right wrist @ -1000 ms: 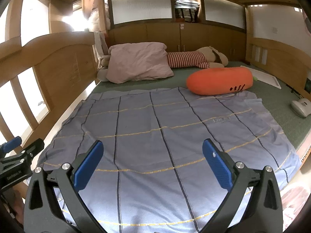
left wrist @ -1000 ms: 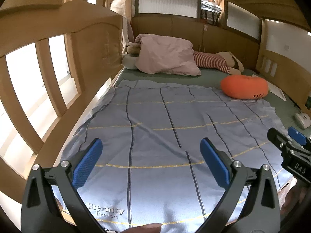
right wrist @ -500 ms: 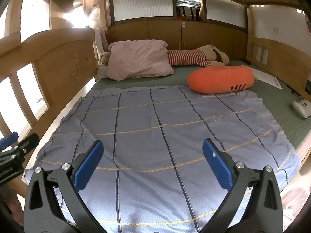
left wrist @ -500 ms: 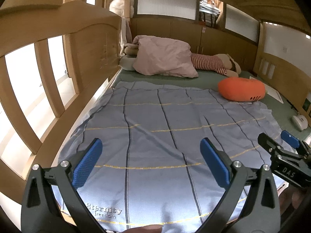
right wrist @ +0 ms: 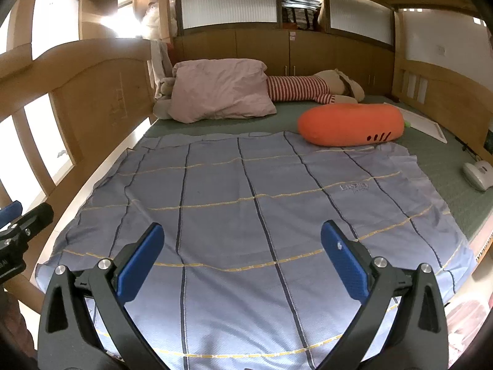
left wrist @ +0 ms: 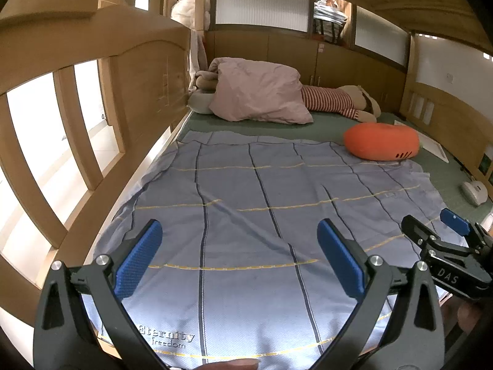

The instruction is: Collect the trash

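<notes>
Hovering above the blue blanket (left wrist: 246,215), the left gripper (left wrist: 238,257) and right gripper (right wrist: 242,260) are held wide apart, with nothing gripped between their jaws.

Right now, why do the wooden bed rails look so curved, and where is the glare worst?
Left wrist view: the fisheye lens bows the wooden rail, and the gaps between its slats are blown out white; the blanket stays sharp. Right wrist view: the same bending at the edges, with the strongest glare at the upper left, washing out detail there; the orange carrot pillow is evenly lit.
</notes>
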The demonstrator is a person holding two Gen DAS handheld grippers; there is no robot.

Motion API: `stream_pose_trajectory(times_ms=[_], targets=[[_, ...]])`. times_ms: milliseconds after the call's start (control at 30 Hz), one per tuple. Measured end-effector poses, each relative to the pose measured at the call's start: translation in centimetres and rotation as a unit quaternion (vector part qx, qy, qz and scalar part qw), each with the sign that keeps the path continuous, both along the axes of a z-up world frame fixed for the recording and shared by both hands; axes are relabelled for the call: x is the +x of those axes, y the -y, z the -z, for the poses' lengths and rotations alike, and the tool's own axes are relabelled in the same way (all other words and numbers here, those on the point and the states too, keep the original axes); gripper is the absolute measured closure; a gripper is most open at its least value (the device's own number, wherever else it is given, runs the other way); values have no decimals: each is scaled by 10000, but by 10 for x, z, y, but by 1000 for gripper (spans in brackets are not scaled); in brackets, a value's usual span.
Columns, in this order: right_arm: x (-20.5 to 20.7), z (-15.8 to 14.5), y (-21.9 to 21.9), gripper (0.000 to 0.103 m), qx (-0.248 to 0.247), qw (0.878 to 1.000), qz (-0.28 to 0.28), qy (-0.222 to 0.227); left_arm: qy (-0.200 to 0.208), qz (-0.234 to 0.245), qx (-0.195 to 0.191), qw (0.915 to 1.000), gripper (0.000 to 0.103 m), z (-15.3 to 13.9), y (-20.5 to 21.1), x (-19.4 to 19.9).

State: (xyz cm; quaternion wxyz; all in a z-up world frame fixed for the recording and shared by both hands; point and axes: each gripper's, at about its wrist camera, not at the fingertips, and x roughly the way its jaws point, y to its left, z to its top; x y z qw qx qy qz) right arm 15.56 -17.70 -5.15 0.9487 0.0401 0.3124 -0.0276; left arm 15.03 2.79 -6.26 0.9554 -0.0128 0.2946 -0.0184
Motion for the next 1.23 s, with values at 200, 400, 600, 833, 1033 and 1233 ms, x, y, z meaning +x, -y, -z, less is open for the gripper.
stream_pose_trajectory(times_ms=[200,400,600,833,1033,1233], targets=[[0,0,0,4,12,10000,-2,3,-9,45,3,10000,3,2,0,1],[0,1,1,4,9,10000,4,5,-12,12,-31,10000,3,2,0,1],[0,1,1,4,6,10000,-6,-6,4,-23,85,10000,3,4,3,2],[0,3,5,4,4,10000,-7,-32,-4,-8,100,9999,3,7,6,4],[5,10,10,4,-31,9999,20,-104,-124,67,184,9997,3,15,10,15],[13,12,20,4,50,9998,58,-157,-196,94,-101,9997,3,13,9,24]])
